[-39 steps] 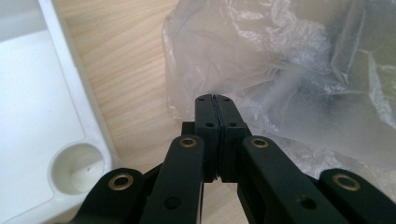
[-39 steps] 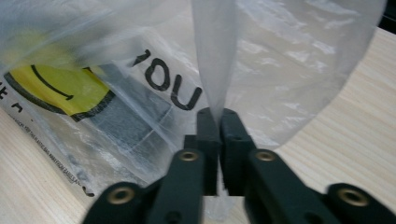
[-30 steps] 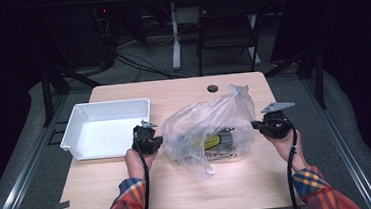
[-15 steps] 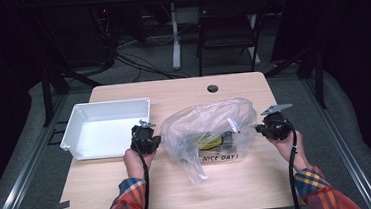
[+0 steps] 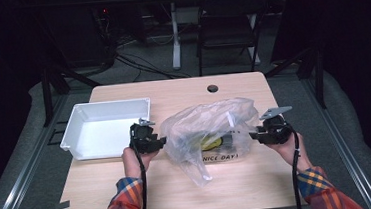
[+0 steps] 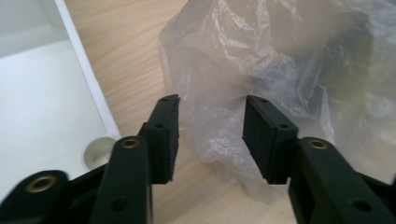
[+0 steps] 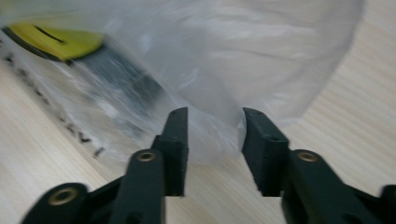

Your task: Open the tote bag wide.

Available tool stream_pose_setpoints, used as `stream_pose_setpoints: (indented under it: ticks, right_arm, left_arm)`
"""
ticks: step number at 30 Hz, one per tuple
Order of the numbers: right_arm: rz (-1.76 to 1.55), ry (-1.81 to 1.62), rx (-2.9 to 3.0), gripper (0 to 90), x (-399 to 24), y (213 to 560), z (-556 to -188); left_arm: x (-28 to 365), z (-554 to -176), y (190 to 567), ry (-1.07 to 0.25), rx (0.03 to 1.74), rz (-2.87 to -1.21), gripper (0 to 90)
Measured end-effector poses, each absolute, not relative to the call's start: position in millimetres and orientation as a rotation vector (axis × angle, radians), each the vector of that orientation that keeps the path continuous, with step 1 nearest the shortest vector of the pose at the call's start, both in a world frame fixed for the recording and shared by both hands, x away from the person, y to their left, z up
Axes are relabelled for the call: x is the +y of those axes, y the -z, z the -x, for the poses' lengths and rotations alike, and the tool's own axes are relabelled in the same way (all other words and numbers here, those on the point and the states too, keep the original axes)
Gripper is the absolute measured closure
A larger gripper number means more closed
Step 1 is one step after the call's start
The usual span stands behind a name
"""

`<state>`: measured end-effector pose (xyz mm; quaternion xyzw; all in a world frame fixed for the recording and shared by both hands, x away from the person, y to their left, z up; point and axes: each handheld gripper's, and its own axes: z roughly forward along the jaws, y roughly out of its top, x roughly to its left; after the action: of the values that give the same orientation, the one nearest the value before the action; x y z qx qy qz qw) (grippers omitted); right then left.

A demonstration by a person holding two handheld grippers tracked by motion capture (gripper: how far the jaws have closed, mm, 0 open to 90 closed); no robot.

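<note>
A clear plastic bag point(image 5: 210, 125) printed "NICE DAY!" lies slumped on the wooden table point(image 5: 259, 179). Inside it is a yellow and black item point(image 5: 210, 142). My left gripper point(image 5: 159, 142) is at the bag's left edge. In the left gripper view the left gripper point(image 6: 212, 105) has just been opening, and loose bag film point(image 6: 261, 56) lies between its pads without being pinched. My right gripper point(image 5: 253, 135) is at the bag's right edge. The right gripper point(image 7: 215, 116) has also just been opening, with slack bag film point(image 7: 233, 56) between its pads and the yellow item point(image 7: 56, 39) farther in.
An empty white tray point(image 5: 111, 104) sits on the table just left of the left gripper, its wall close by in the left gripper view point(image 6: 88, 79). A round cable hole point(image 5: 213, 88) lies near the far edge. A dark chair point(image 5: 227, 26) stands beyond the table.
Both grippers' jaws have opened and let go of the bag. The bag, earlier pulled up and stretched between them, has sunk and settled on the table. The hands stayed put.
</note>
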<state>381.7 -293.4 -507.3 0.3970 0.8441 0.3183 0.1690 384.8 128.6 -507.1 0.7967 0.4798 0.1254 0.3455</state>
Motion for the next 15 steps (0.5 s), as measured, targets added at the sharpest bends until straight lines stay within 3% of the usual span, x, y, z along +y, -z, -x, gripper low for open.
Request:
stream_pose_setpoints:
  ticks: [4,10,15]
  right_arm:
    - [-1.082,-0.924,2.369,59.5,-284,502,-377]
    - [-1.107,-0.943,2.351,75.3,-280,506,-382]
    - [-1.116,-0.94,2.351,82.7,-278,508,-382]
  left_arm:
    - [133,-370,492,-0.291,1.196,-2.041,41.5]
    - [113,-353,477,-0.241,1.036,-2.083,27.6]
    - [90,-351,485,-0.235,0.99,-2.161,20.8]
